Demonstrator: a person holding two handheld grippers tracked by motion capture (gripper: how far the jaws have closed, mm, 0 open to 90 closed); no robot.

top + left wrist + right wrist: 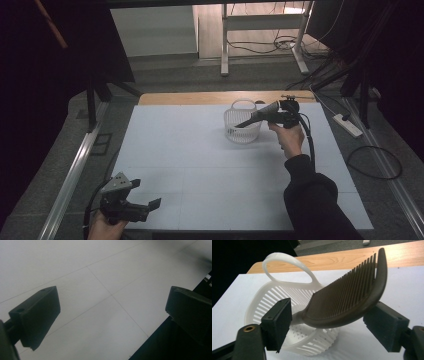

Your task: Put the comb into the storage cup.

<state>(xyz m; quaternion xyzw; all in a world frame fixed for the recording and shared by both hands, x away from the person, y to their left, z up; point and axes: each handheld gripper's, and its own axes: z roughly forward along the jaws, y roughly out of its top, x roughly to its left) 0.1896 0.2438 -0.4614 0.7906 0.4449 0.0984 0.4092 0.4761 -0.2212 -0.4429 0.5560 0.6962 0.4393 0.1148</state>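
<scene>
A white slotted basket with a loop handle stands at the back right of the white table. A dark brown comb slants with its handle end down inside the basket and its teeth end up. My right gripper is open just right of the basket. The comb lies between its jaws with the pads standing off it on both sides. My left gripper hangs open over the table's front left corner, with nothing between its jaws.
A wooden strip borders the table's far edge. On the floor lie a power strip and cables at the right, with a metal rail at the left. A white desk frame stands behind.
</scene>
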